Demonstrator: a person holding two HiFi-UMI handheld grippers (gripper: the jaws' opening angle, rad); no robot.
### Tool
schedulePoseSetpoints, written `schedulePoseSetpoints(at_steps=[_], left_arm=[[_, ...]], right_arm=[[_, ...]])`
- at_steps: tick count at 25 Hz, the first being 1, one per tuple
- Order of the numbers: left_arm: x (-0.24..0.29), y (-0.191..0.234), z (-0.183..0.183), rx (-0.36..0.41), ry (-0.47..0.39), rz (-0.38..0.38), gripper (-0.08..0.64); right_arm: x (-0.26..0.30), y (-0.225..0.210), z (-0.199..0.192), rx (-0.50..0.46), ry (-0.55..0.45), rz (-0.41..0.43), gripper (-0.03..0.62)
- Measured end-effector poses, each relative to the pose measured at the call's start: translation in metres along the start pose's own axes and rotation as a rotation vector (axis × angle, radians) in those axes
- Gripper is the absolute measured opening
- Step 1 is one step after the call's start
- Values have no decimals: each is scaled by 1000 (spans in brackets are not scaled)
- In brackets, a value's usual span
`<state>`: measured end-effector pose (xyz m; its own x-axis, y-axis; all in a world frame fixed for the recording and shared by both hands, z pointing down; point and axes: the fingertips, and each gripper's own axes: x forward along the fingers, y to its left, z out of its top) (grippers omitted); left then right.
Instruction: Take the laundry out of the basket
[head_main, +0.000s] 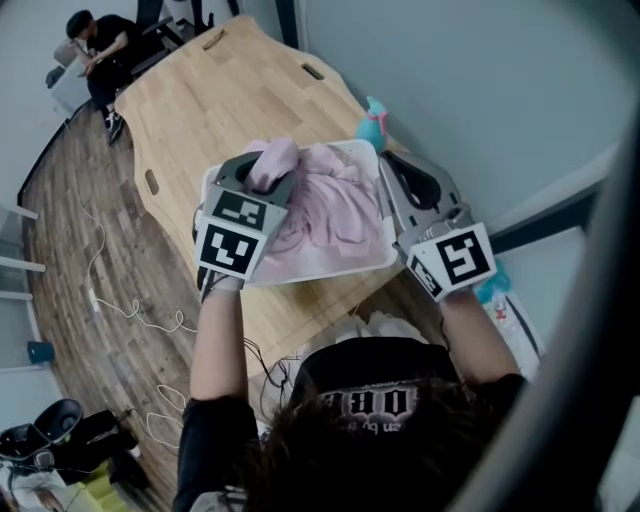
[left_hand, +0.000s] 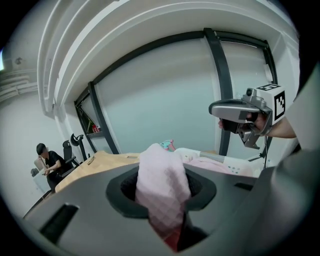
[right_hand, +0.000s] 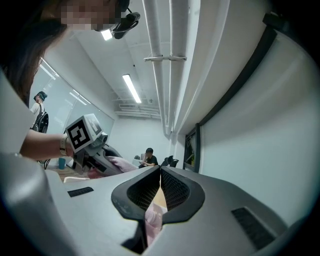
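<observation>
A white basket (head_main: 300, 272) sits at the near end of the wooden table (head_main: 220, 90), filled with pink laundry (head_main: 330, 205). My left gripper (head_main: 268, 168) is over the basket's left part, shut on a bunched fold of the pink cloth (left_hand: 162, 185) that sticks up between its jaws. At the basket's right rim, my right gripper (head_main: 392, 168) has its jaw tips together. A small bit of pink cloth (right_hand: 152, 220) shows in the gap behind the tips. In the left gripper view the right gripper (left_hand: 216, 109) hangs at the upper right.
A teal bottle (head_main: 372, 120) stands just beyond the basket. White cloth (head_main: 375, 325) lies below the table's near edge. A seated person (head_main: 100, 45) is at the table's far end. Cables (head_main: 130, 310) trail over the wood floor on the left. A wall runs along the right.
</observation>
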<state>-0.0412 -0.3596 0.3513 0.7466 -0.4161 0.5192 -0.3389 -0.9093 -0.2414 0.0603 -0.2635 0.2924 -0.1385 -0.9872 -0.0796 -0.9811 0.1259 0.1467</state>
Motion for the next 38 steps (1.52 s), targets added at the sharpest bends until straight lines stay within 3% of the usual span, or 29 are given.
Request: schedulePoseSetpoints(at_steps=[14,28,38], left_arm=[[-5,-11,81,75,-121,-29,132],[22,-62,171,178,-240,-77,130],[50,-116,206,142,-314,-194,130]], right_arm=[[-30,-28,13,-19,-9,-101,28],[-89,-91,22,-35,-26,-256,28],[-127,-132,21,-42,-20,-340,28]])
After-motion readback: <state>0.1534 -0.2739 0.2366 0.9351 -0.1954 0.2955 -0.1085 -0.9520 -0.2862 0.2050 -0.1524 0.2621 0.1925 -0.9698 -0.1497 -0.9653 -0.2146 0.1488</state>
